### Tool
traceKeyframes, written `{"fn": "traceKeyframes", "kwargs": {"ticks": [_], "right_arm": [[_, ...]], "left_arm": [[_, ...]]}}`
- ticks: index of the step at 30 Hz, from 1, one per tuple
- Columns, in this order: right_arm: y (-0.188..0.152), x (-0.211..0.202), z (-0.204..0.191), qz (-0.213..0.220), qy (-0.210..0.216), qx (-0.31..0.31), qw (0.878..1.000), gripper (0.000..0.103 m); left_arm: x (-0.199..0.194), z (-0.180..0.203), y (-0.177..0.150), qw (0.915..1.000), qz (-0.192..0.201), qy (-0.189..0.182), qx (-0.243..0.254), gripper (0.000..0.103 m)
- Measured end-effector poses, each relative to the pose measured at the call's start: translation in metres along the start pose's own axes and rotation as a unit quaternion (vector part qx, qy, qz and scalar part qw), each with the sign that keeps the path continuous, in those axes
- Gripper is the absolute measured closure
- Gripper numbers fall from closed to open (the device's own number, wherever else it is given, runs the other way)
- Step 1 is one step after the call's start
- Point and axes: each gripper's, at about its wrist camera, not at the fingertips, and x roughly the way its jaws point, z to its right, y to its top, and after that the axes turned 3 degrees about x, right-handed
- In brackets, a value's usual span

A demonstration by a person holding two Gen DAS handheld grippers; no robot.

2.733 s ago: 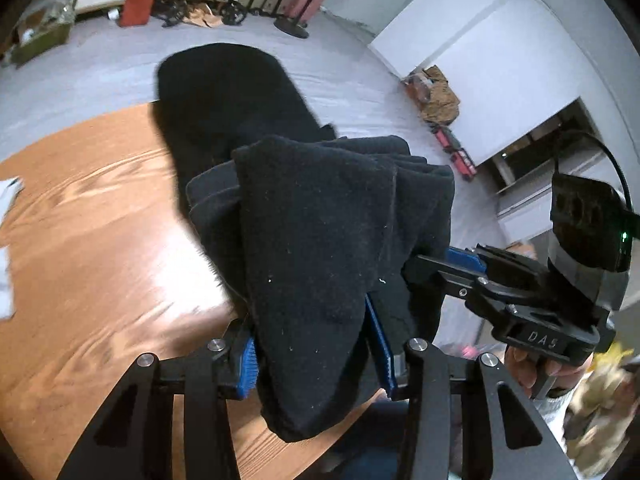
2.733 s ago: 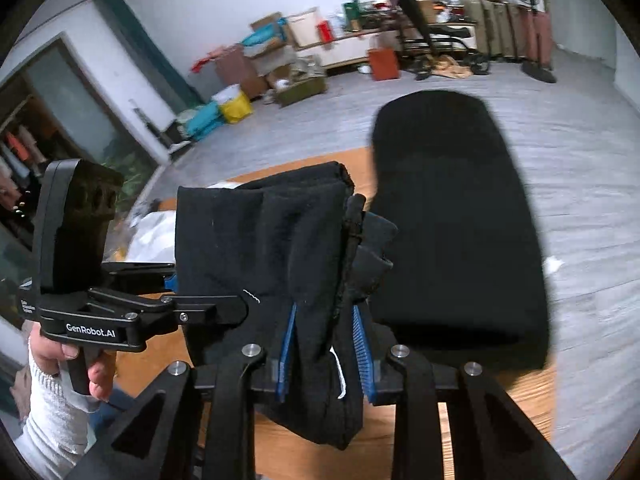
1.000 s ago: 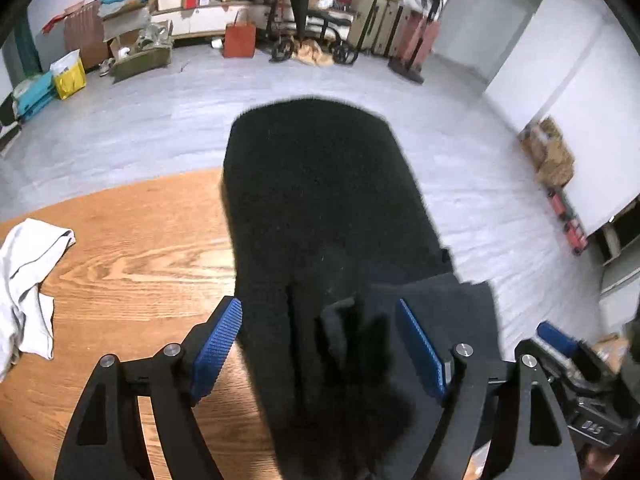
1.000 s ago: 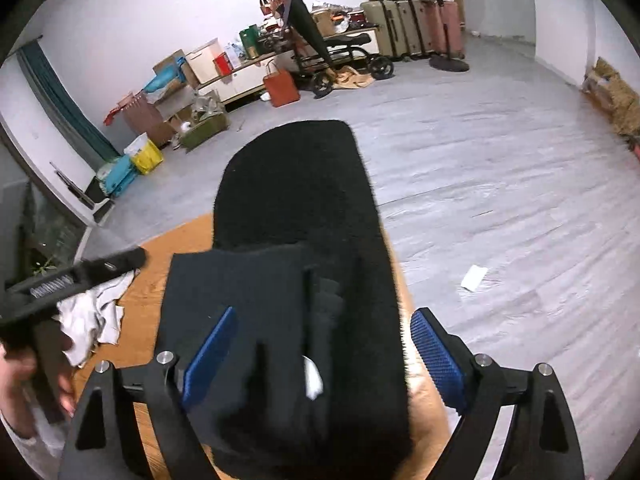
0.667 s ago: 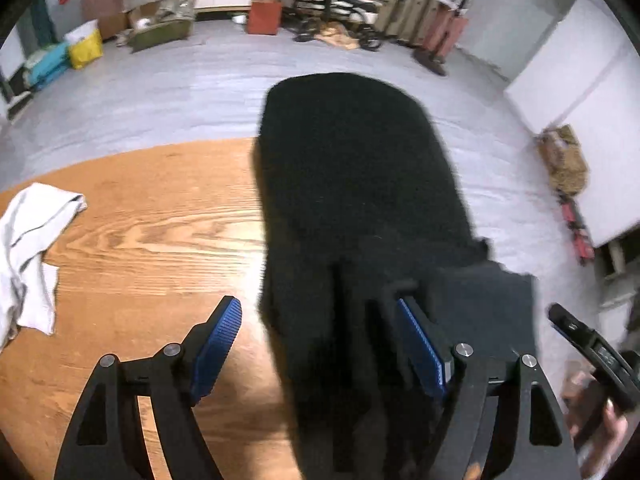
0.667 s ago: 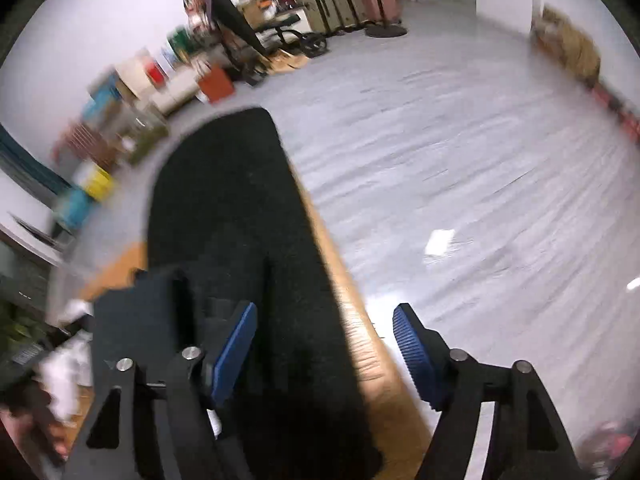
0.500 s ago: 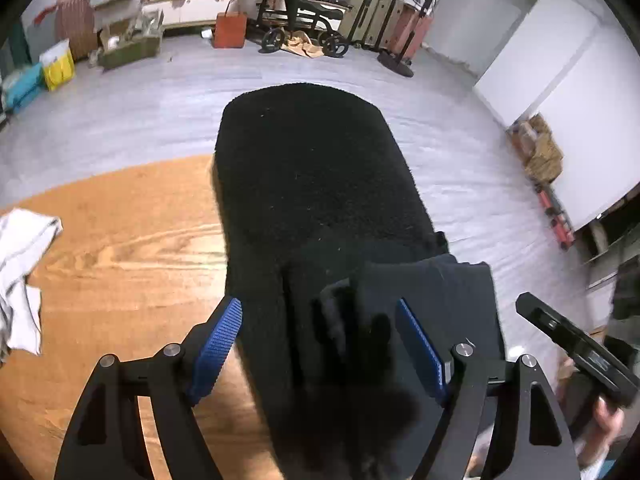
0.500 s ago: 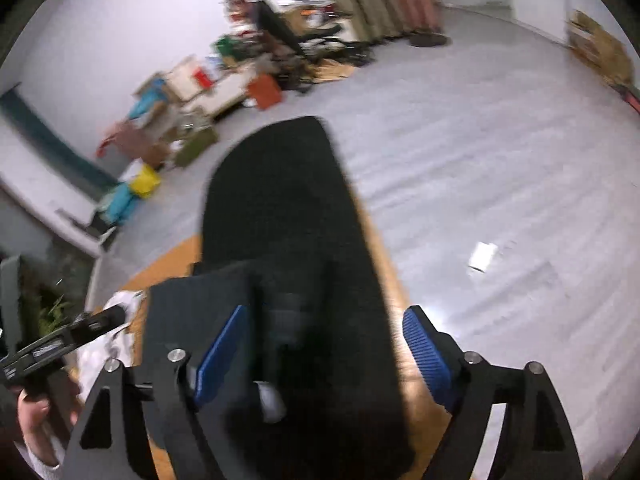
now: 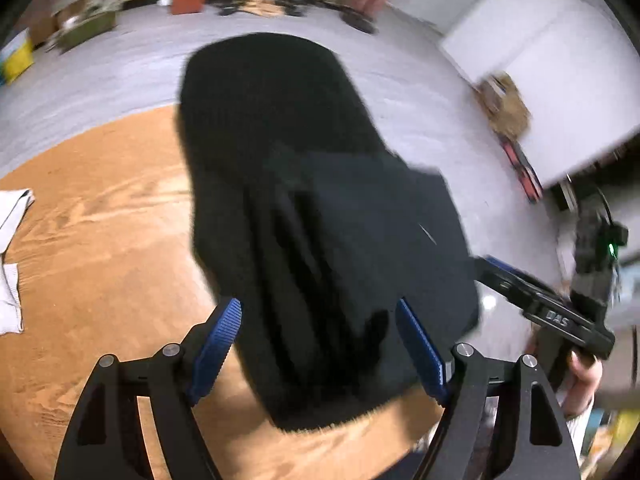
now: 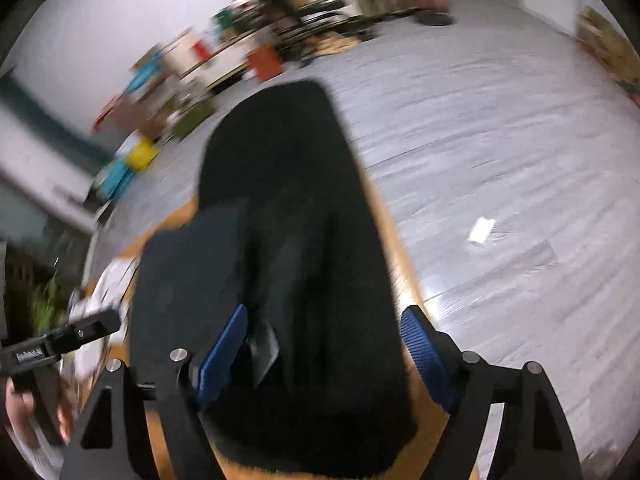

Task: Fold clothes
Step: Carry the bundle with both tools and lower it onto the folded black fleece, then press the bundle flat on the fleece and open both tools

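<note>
In the left wrist view the left gripper (image 9: 318,344) points steeply down at the tabletop (image 9: 104,240), its blue pads spread wide at the bottom of the frame, one at lower left of centre and one at lower right. Dark cloth lies between them, but the pads stand clear of it on both sides. At the right edge of that view a hand (image 9: 582,376) grips the handle of the right gripper (image 9: 532,300), which reaches in toward the cloth's right side.

In the right wrist view the right gripper (image 10: 324,348) is also tilted sharply downward with its jaws wide and nothing pressed between the pads; cloth fills the gap without being pinched. The other gripper's black body shows at lower left, held by a hand (image 10: 24,408).

The black garment (image 9: 280,168) lies on the tabletop as a long strip, its long axis running from the bottom centre of the frame up toward the rounded far end at upper centre, where it overhangs the tabletop's far edge above the grey floor (image 9: 420,92). A folded, slightly bluer layer (image 9: 380,232) sits on its near right part.

Left of the garment the wooden tabletop is bare across a wide stretch, out to a white cloth (image 9: 12,240) at the left edge. To the right, the tabletop's edge runs close along the garment, with floor beyond. Both views are motion-blurred
</note>
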Motion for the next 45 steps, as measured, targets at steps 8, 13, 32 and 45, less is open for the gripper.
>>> {"fn": "traceKeyframes", "kwargs": {"ticks": [8, 13, 32, 45], "right_arm": [[-0.025, 0.009, 0.018, 0.017, -0.039, 0.030, 0.999, 0.018], [-0.030, -0.024, 0.031, 0.047, -0.003, 0.048, 0.998, 0.028], [-0.046, -0.036, 0.001, 0.034, 0.065, 0.018, 0.997, 0.057], [-0.057, -0.036, -0.011, 0.033, 0.043, -0.001, 0.999, 0.064]], "left_arm": [[0.027, -0.010, -0.016, 0.9991, -0.017, -0.023, -0.030, 0.012], [-0.014, -0.003, -0.018, 0.9985, 0.046, -0.021, -0.022, 0.012], [-0.005, 0.029, -0.043, 0.9988, 0.026, -0.042, -0.003, 0.032], [-0.003, 0.012, -0.041, 0.9984, 0.036, -0.022, -0.038, 0.023]]}}
